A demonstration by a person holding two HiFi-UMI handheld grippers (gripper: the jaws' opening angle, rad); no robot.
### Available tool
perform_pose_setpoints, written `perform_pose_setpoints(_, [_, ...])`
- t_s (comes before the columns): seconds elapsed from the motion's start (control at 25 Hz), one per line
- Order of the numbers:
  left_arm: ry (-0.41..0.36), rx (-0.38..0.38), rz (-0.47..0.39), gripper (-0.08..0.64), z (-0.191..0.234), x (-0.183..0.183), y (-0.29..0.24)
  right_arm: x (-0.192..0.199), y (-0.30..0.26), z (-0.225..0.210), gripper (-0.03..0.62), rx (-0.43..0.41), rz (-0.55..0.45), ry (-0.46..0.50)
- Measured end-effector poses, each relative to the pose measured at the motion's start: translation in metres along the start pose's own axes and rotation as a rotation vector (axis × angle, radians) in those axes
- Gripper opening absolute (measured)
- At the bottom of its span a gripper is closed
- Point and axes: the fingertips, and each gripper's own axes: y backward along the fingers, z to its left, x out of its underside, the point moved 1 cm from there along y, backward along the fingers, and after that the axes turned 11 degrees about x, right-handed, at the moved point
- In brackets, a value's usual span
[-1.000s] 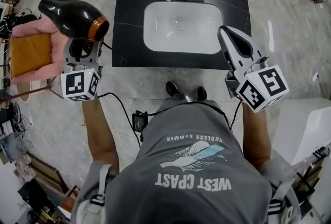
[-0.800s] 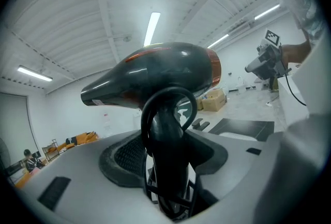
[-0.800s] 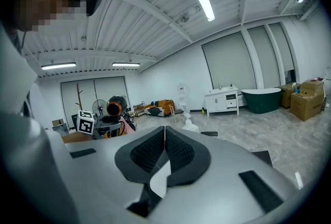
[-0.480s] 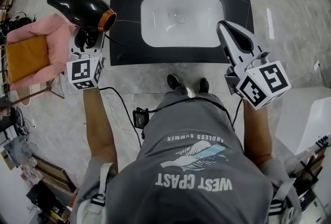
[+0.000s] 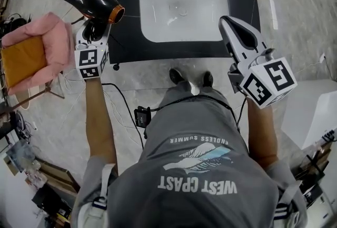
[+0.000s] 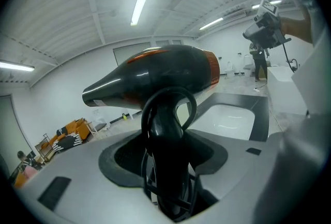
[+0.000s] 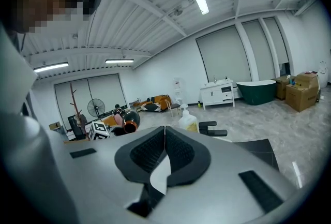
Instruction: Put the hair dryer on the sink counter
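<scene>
Black sink counter (image 5: 126, 37), white basin (image 5: 181, 13) sunk mid-slab; only the left and front strips lie flat and bare, the left one narrow with its edge close. Hair dryer (image 5: 92, 5) hangs at that left edge, nozzle end over the slab. Likely light, rigid, glossy-slick, top-heavy; the handle is the hold. Left gripper (image 6: 165, 166) pinches the handle, cord (image 6: 146, 119) looped round it. Right gripper (image 7: 164, 153) is empty, jaws pressed together.
</scene>
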Motion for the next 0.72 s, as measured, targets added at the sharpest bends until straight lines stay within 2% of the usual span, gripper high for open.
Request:
perform_pose_setpoints(0.28, [0.006, 0.076, 0.135, 0.242, -0.011, 0.047, -0.035, 0.01, -0.007, -0.002, 0.029, 0.004, 0.024, -0.012])
perform_pose_setpoints(0.72, [0.035, 0.165, 0.264, 0.242, -0.022, 0.104, -0.088, 0.023, -0.017, -0.011, 0.029, 0.021, 0.062, -0.03])
